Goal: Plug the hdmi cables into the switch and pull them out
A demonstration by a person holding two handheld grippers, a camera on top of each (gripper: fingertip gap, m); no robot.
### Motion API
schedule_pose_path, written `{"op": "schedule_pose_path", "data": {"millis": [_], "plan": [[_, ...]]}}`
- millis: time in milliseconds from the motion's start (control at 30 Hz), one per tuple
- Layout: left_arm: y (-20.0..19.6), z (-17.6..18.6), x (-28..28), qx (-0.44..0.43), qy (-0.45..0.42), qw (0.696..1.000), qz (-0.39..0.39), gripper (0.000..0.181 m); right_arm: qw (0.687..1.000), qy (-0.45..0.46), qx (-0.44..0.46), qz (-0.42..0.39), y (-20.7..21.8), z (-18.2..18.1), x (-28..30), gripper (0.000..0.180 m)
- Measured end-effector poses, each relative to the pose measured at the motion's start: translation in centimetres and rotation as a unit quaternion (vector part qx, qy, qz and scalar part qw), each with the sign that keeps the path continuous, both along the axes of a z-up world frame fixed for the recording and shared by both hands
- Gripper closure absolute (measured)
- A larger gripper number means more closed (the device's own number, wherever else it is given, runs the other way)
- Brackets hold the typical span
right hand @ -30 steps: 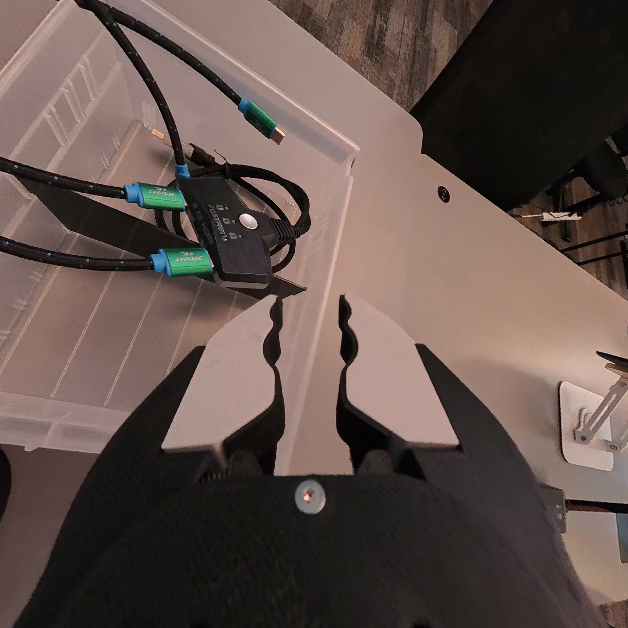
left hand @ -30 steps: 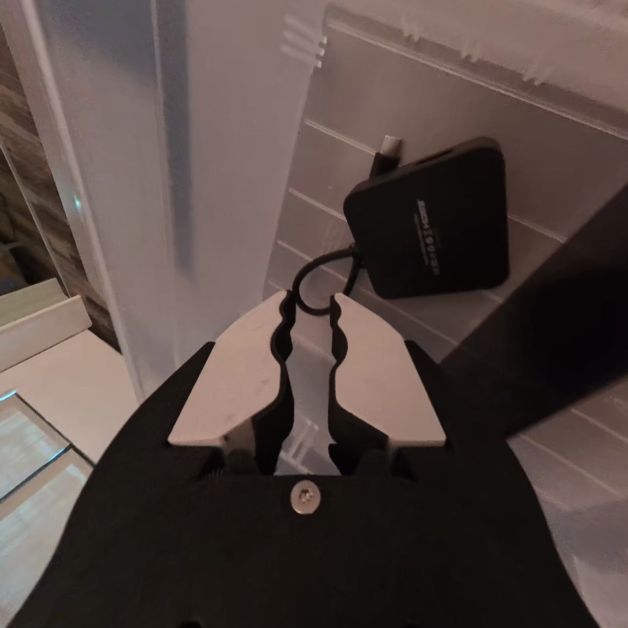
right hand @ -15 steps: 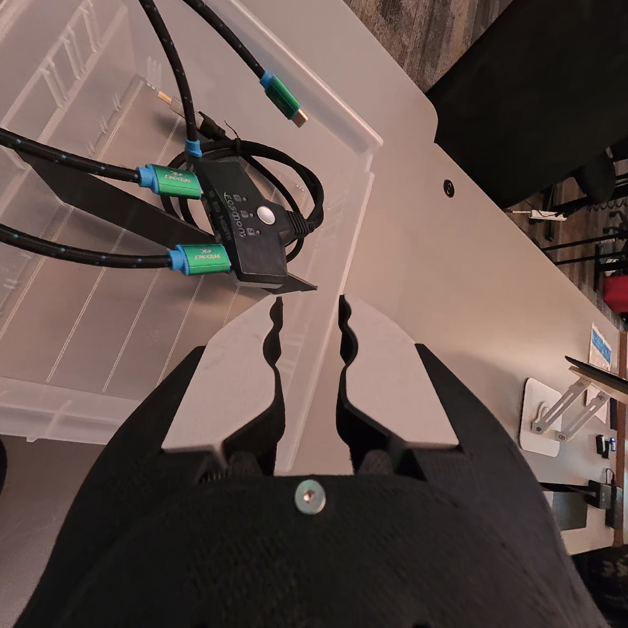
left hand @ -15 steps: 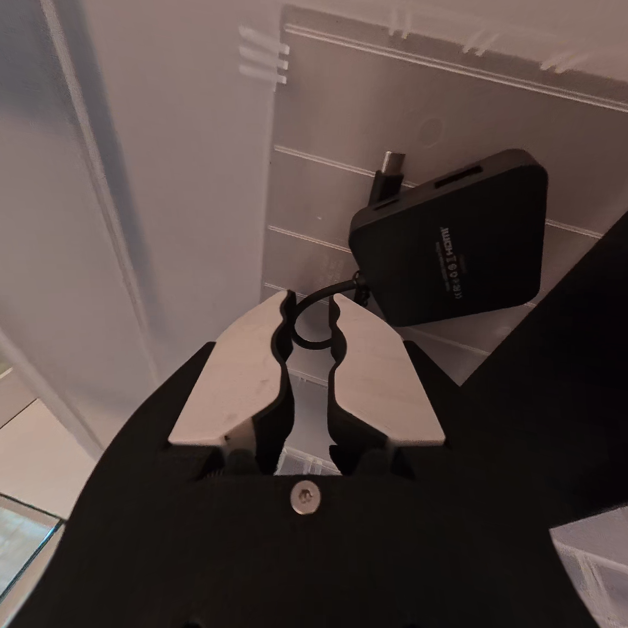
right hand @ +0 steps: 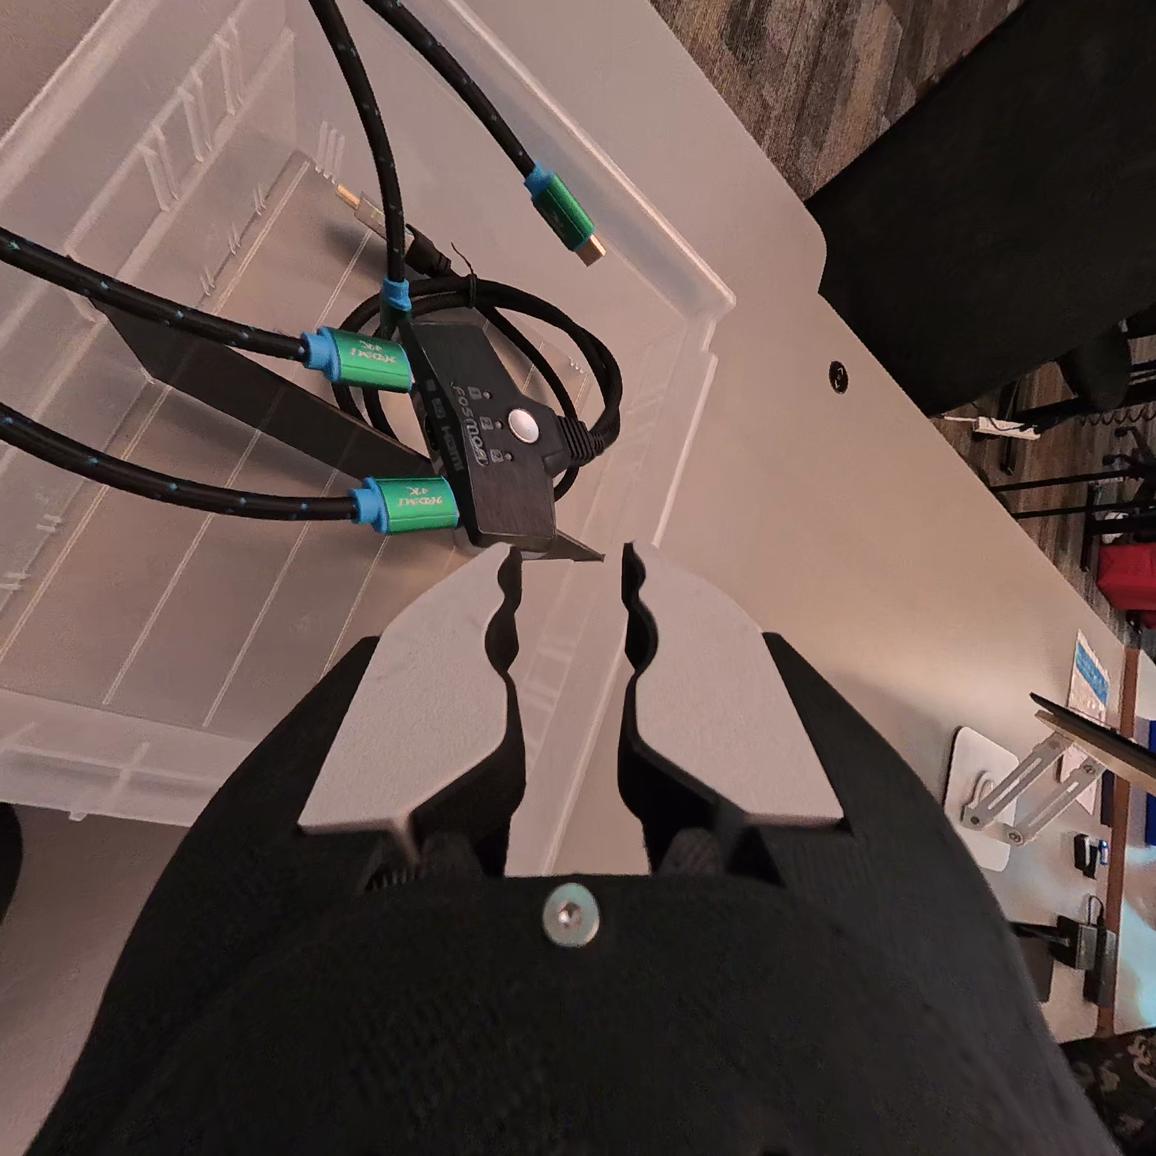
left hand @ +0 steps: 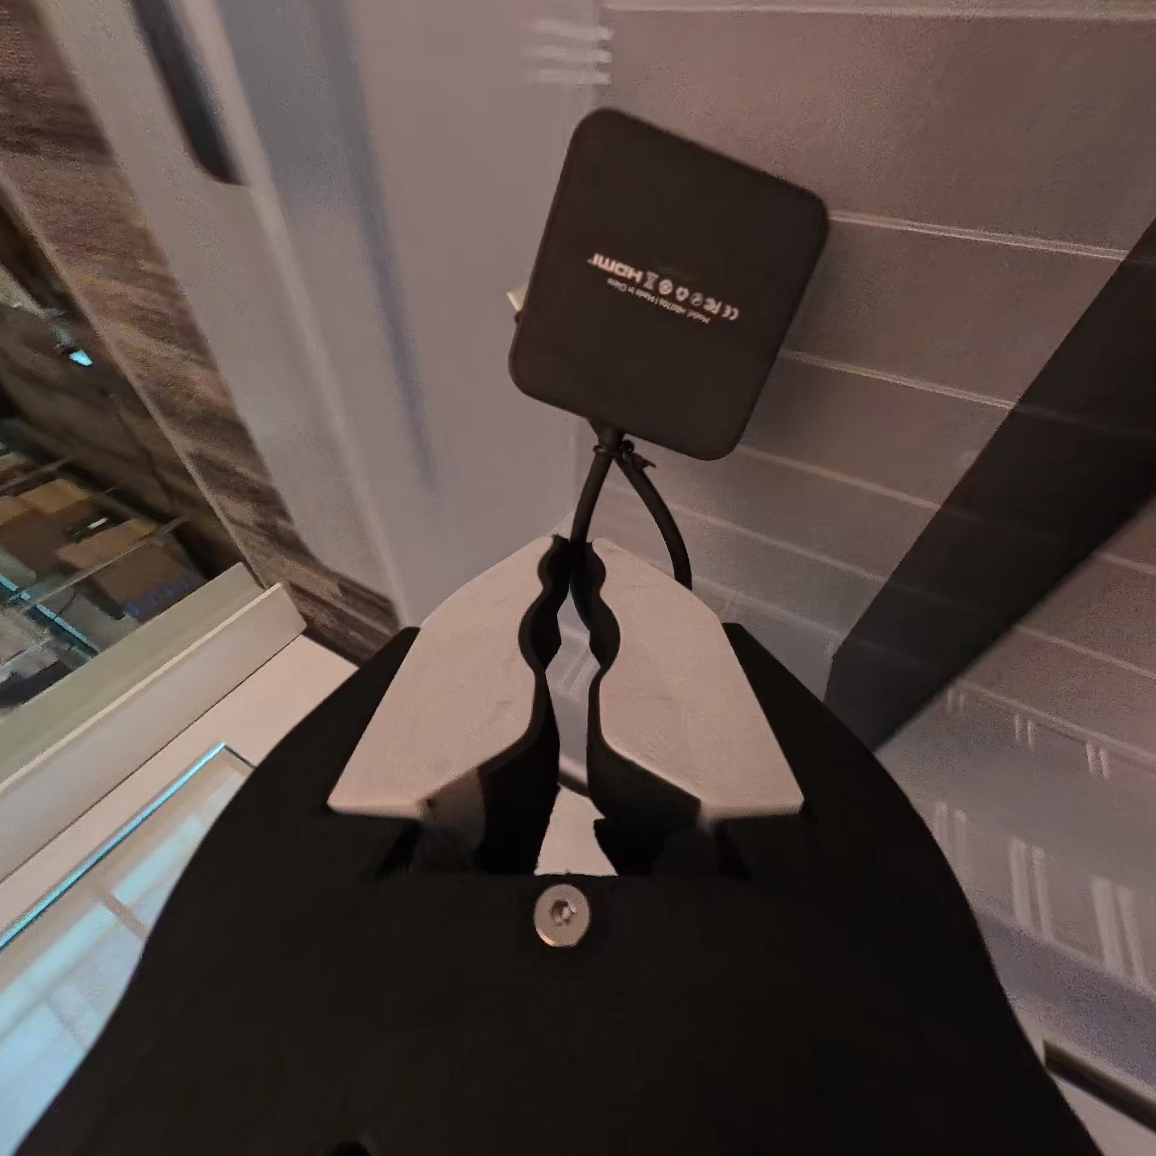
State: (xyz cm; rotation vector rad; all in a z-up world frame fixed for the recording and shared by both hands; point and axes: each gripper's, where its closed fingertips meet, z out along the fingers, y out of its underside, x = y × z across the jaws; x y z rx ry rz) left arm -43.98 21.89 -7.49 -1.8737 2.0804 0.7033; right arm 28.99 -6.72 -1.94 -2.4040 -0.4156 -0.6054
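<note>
Right wrist view, left to right:

- Clear plastic bin [right hand: 187, 738], one, on a pale table [right hand: 844, 563]; it takes up the left and centre.
- Braided black HDMI cables, four counted. Two enter from the left edge, and their green plugs, upper plug [right hand: 369, 369] and lower plug [right hand: 410, 503], sit seated in the side of the switch [right hand: 494, 450]. A third cable [right hand: 369, 144] drops from above to the switch's far end, its plug mostly hidden. A fourth ends in a loose green plug [right hand: 563, 216], clear of the switch, above the bin's far rim.
- Switch, one: a black box with a round silver button, over the bin's right end, with its own thin black lead coiled beneath it.
- Right gripper [right hand: 566, 553]: jaws parted by a clear gap, nothing between them; the tips are just below the switch's near corner.

Left wrist view, left to right:

- Bin wall and ribbed floor as backdrop.
- A second black box [left hand: 666, 284], underside showing, hangs from its thin black tail lead [left hand: 588, 500].
- Left gripper [left hand: 572, 550]: jaws nearly together, pinching that lead at the tips.
</note>
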Motion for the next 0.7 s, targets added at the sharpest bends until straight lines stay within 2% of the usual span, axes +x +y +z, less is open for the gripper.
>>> {"op": "schedule_pose_path", "data": {"millis": [100,200,267,367,533,700], "plan": [[-0.4,4.9,0.4,0.055,-0.004,0.998,-0.009,0.177,1.000,-0.006,0.008,0.009,0.3,0.6,-0.5,0.148],[-1.3,10.3,2.1,0.098,-0.052,0.994,-0.015,0.177,0.999,-0.015,0.028,0.022,0.7,1.7,-1.3,0.148],[-2.3,13.9,4.1,0.111,-0.124,0.986,-0.011,0.177,0.998,-0.024,0.049,0.033,1.0,2.9,-1.9,0.148],[-4.3,17.7,7.2,0.072,-0.257,0.963,0.042,0.177,0.993,-0.042,0.088,0.060,1.6,4.9,-3.4,0.148],[-7.7,19.4,12.3,-0.025,-0.352,0.928,0.117,0.177,0.970,-0.083,0.159,0.164,3.2,8.2,-8.3,0.148],[-12.1,17.8,18.1,-0.112,-0.371,0.913,0.127,0.177,0.910,-0.056,0.224,0.345,4.5,9.9,-17.5,0.140]]}}
